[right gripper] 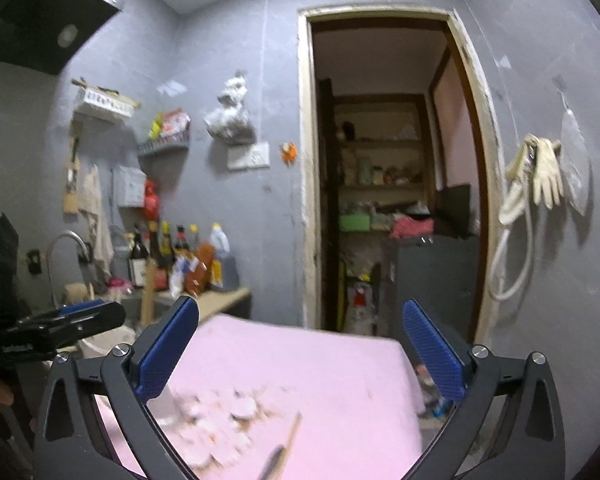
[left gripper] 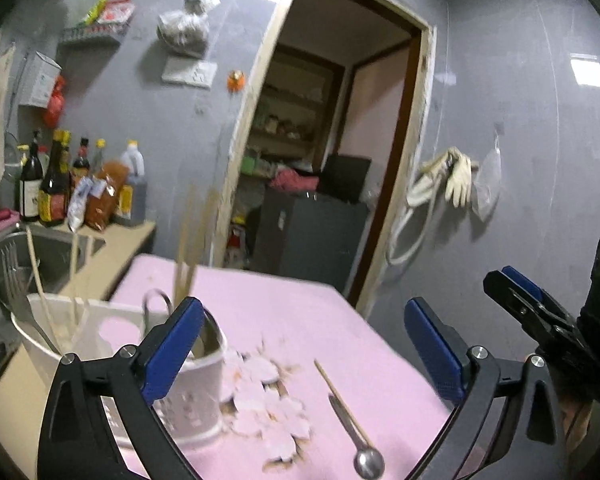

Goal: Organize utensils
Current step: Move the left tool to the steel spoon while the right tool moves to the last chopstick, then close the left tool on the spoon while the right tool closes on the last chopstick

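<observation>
Both tongs gape empty: left gripper [left gripper: 304,344], right gripper [right gripper: 300,352]. Metal spoon [left gripper: 358,436] and chopstick [left gripper: 342,400] lie lengthwise, near-right of the holder [left gripper: 188,396], nearer the left.

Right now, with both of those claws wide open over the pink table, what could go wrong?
1. The spoon and chopstick lie crossed on the pink tablecloth; a grab might catch both, or pinch the cloth.
2. The white holder sits right beside the left gripper, with chopsticks sticking up; a careless swing could tip it.
3. The right gripper is close alongside, so the two could collide.
</observation>
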Demonstrator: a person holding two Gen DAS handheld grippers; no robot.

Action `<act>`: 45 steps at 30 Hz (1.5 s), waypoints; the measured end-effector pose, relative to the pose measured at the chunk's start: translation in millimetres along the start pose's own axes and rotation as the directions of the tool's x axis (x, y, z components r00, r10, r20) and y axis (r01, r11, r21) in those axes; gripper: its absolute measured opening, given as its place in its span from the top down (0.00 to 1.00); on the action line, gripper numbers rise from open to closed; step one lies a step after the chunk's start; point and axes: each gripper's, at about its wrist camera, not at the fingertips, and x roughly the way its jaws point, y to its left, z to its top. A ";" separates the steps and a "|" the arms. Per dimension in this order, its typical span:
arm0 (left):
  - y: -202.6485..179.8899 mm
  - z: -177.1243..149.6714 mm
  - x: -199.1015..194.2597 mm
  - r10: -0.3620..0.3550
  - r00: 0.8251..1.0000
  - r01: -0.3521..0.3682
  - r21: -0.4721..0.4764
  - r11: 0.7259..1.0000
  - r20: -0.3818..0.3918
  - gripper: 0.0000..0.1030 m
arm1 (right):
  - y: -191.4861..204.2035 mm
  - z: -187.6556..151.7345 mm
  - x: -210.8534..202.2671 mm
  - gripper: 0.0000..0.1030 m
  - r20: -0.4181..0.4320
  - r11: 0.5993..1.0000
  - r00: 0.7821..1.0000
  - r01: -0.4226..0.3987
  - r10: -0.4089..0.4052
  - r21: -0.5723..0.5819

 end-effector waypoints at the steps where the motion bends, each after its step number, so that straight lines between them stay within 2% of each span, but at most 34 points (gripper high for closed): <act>1: -3.3 -4.7 1.6 -0.002 1.000 0.002 0.004 1.000 -0.012 0.05 | -4.1 -5.3 0.8 0.00 -0.022 1.000 1.000 0.007 -0.007 0.003; 7: -19.3 -32.5 16.7 -0.006 0.994 0.009 0.025 1.000 -0.112 0.05 | -24.0 -32.2 7.4 0.00 -0.144 0.999 0.989 0.034 -0.032 0.009; 11: -28.3 -48.2 28.4 -0.004 0.982 0.013 0.048 0.999 -0.189 0.04 | -35.1 -47.1 14.1 0.00 -0.225 0.999 0.974 0.036 -0.030 0.021; 14: -32.2 -60.7 42.1 0.003 0.961 0.014 0.061 0.998 -0.276 0.05 | -42.6 -57.1 21.0 0.00 -0.290 0.999 0.957 0.032 -0.022 0.031; 21: -35.4 -87.8 76.0 0.001 0.889 0.041 0.080 0.996 -0.457 0.05 | -59.0 -76.2 41.5 0.01 -0.422 0.998 0.907 0.034 -0.005 0.061; 24: -35.5 -91.1 87.7 -0.018 0.863 0.059 0.066 0.996 -0.504 0.06 | -63.7 -83.5 52.8 0.11 -0.481 0.997 0.876 0.021 0.020 0.080; 26: -35.6 -91.5 95.3 -0.033 0.846 0.073 0.055 0.996 -0.532 0.11 | -64.6 -87.5 59.8 0.25 -0.512 0.996 0.858 0.012 0.032 0.083; 29: -36.8 -95.5 109.4 -0.063 0.804 0.098 0.028 0.995 -0.592 0.29 | -66.1 -94.5 70.1 0.37 -0.558 0.995 0.828 -0.009 0.062 0.097; 31: -36.4 -99.5 117.8 -0.081 0.781 0.110 0.008 0.994 -0.619 0.44 | -66.7 -98.5 76.2 0.43 -0.580 0.994 0.810 -0.022 0.083 0.110; 35: -36.9 -106.6 132.2 -0.103 0.738 0.127 -0.012 0.992 -0.667 0.59 | -65.3 -103.9 85.2 0.49 -0.610 0.992 0.785 -0.046 0.109 0.119; 37: -37.4 -109.8 139.9 -0.113 0.714 0.128 -0.029 0.991 -0.691 0.70 | -64.0 -105.4 90.4 0.50 -0.622 0.991 0.774 -0.056 0.120 0.122; 38: -37.0 -111.6 144.1 -0.109 0.701 0.122 -0.033 0.992 -0.704 0.72 | -63.5 -106.0 92.5 0.50 -0.626 0.991 0.770 -0.060 0.124 0.122; 39: -36.3 -112.8 147.9 -0.107 0.693 0.115 -0.037 0.993 -0.713 0.74 | -62.8 -106.5 94.0 0.50 -0.630 0.991 0.766 -0.064 0.127 0.122; 41: -35.0 -111.0 152.9 -0.103 0.690 0.108 -0.039 0.993 -0.716 0.78 | -61.9 -107.1 98.4 0.50 -0.636 0.990 0.760 -0.072 0.133 0.120; 45: -31.9 -105.5 163.1 -0.090 0.673 0.077 -0.051 0.996 -0.735 0.89 | -59.1 -107.5 106.3 0.51 -0.649 0.989 0.748 -0.086 0.143 0.119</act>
